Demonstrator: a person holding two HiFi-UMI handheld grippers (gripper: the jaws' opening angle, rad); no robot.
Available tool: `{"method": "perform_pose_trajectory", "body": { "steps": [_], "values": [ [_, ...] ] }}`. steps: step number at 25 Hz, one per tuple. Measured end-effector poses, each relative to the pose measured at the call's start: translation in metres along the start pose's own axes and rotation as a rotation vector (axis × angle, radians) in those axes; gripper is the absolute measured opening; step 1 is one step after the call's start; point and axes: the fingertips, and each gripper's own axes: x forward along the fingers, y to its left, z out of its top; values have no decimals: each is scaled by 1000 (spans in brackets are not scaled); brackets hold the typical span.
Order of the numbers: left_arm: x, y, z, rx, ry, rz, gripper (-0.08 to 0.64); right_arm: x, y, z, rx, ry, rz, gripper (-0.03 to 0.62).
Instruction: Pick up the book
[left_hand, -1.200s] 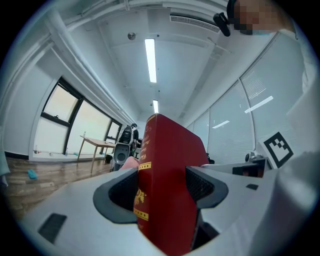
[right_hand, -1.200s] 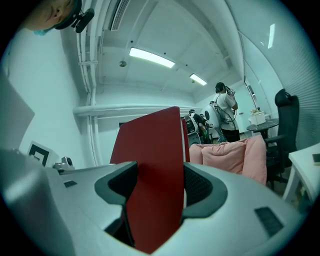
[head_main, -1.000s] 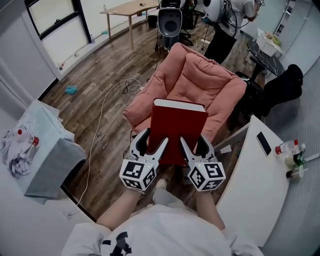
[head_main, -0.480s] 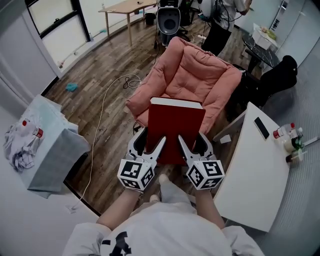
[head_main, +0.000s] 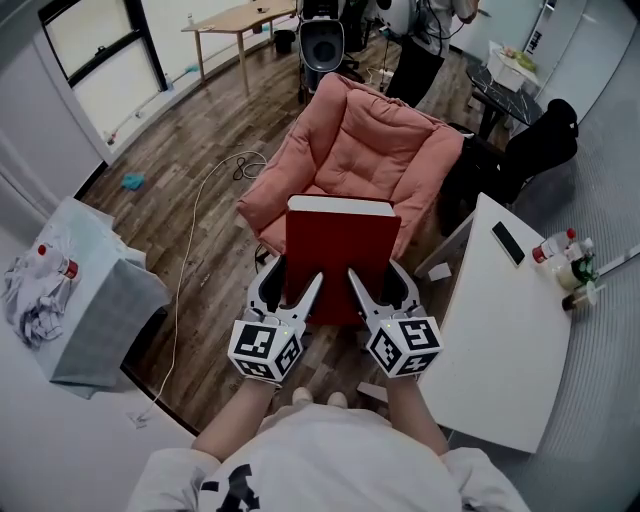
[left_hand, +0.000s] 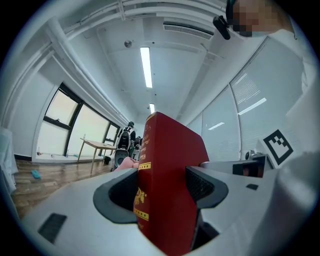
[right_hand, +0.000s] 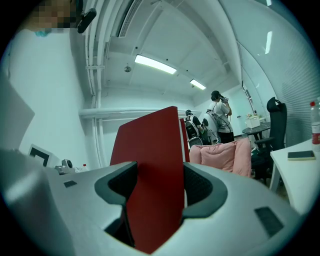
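The book (head_main: 338, 250) sits in left tool (head_main: 297, 275) and right tool (head_main: 374, 272), armchair (head_main: 370, 150) behind.

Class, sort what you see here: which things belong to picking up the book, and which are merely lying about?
In the job: red book, left gripper and right gripper, both shut on it.
Lying about: pink armchair, white table, phone, bottles, floor cable.

The book (head_main: 338, 258) has a matt, perhaps cloth cover.
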Motion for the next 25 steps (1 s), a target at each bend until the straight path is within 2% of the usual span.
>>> {"method": "perform_pose_trajectory", "body": {
  "steps": [11,25],
  "values": [
    [7,-37,0,12,-17,-5,288,-28,-24,10,1,-12,10,293],
    [7,-53,-4,13,-2,-19,288,-44,-32,9,-1,-21,-7,291]
  ]
}}
